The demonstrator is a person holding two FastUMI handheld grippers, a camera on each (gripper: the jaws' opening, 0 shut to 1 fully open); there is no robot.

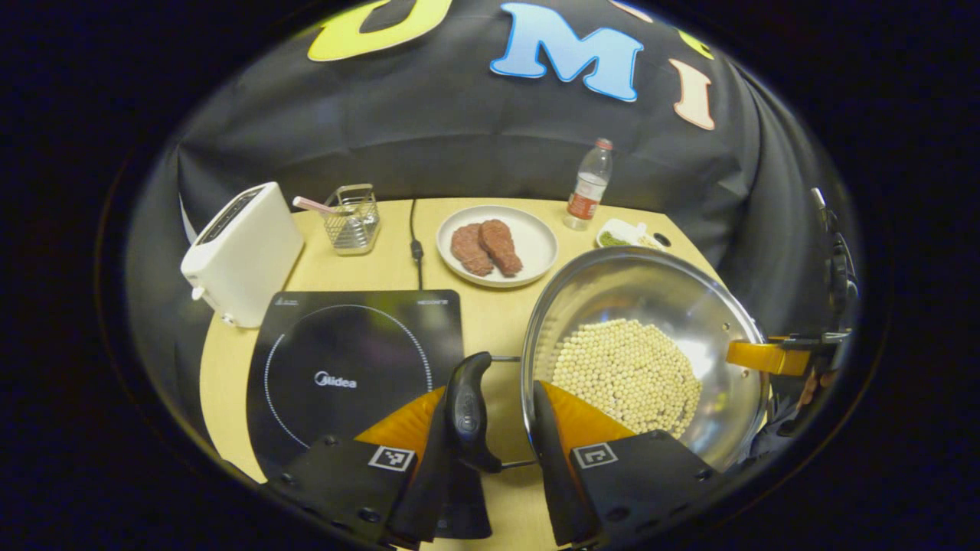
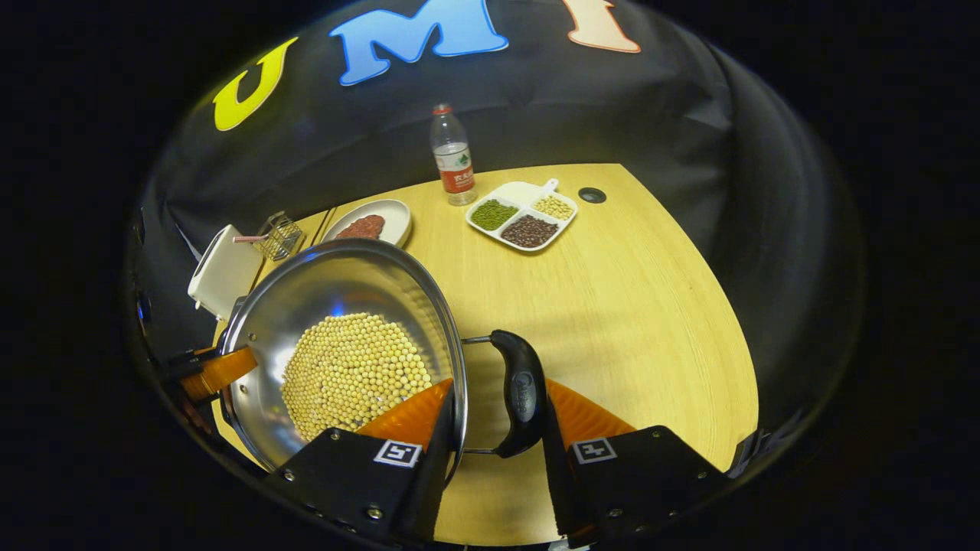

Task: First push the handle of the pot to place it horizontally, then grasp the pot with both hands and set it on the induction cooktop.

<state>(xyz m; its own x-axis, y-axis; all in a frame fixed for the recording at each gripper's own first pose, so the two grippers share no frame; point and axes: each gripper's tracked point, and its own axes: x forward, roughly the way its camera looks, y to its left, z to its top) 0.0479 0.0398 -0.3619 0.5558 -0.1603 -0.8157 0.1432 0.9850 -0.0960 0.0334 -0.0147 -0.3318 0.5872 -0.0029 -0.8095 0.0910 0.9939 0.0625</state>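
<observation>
Straddling the pot (image 1: 643, 360) from both sides, the left gripper (image 1: 501, 417) and right gripper (image 2: 494, 409) each hold fingers narrowly around a black side handle and rim, the bean-filled pot just beside the induction cooktop (image 1: 352, 367) on the desk (image 2: 612, 306)

Bean-filled steel pot (image 1: 643, 344) beside cooktop (image 1: 352, 367)

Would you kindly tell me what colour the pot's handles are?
Black; the handle shows best in the right gripper view.
</observation>
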